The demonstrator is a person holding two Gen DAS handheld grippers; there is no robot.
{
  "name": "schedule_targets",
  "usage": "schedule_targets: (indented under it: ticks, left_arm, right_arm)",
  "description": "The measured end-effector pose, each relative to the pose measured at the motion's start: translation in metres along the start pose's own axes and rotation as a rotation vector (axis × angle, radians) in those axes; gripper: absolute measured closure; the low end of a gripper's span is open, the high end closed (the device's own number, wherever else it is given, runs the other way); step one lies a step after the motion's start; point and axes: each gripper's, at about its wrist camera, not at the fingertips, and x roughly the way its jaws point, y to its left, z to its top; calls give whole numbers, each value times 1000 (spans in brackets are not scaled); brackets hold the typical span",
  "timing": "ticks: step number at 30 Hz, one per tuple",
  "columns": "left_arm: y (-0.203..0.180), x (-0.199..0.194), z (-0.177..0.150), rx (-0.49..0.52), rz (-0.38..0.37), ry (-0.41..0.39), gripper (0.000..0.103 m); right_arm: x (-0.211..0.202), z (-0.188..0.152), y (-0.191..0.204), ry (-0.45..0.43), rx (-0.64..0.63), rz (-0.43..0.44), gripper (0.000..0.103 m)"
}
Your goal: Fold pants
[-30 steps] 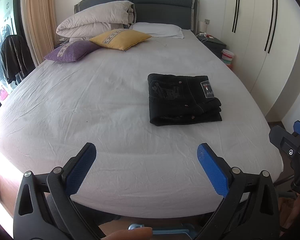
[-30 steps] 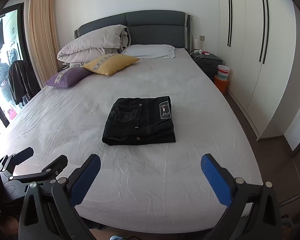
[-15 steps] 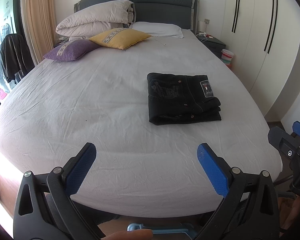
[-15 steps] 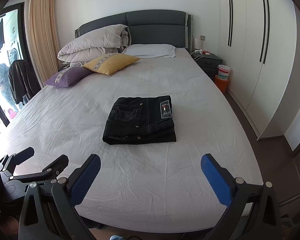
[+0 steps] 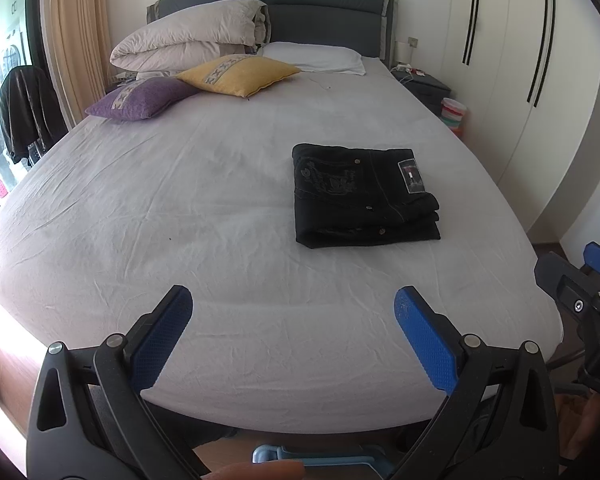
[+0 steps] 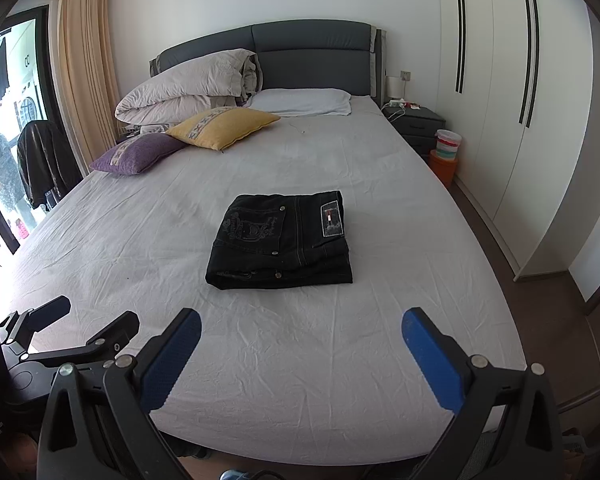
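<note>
The black pants [image 5: 362, 194] are folded into a neat flat pile on the bed [image 5: 180, 208], which has a white sheet. A small patch with a label shows on top of the pile. The left gripper [image 5: 292, 328] is wide open and holds nothing. Its two blue fingers [image 5: 160, 336] hang over the near edge of the bed. The pants lie ahead of it and a little to its right, well apart from it. The right gripper [image 6: 300, 340] is wide open too, and it is empty. From this one the pants [image 6: 280, 248] lie straight ahead, just a bit to the left, and not touching it. Both grippers sit side by side at the foot of the bed. Far ahead of them, at the head of the bed, there is a yellow pillow [image 6: 222, 126], a purple pillow [image 6: 138, 154], a white pillow [image 6: 304, 101] and a folded grey blanket [image 6: 188, 84]. Off to the right of both grippers is a tall white wardrobe [image 6: 496, 100]. A small dark night table [image 6: 416, 118] stands beside the bed, far ahead on the right.
</note>
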Motion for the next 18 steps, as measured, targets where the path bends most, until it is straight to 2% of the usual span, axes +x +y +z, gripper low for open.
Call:
schedule_targets:
  ticks: [18]
  left_arm:
    - [0, -3, 0, -7, -6, 4, 0]
  right_arm:
    - [0, -1, 1, -1, 0, 2, 0]
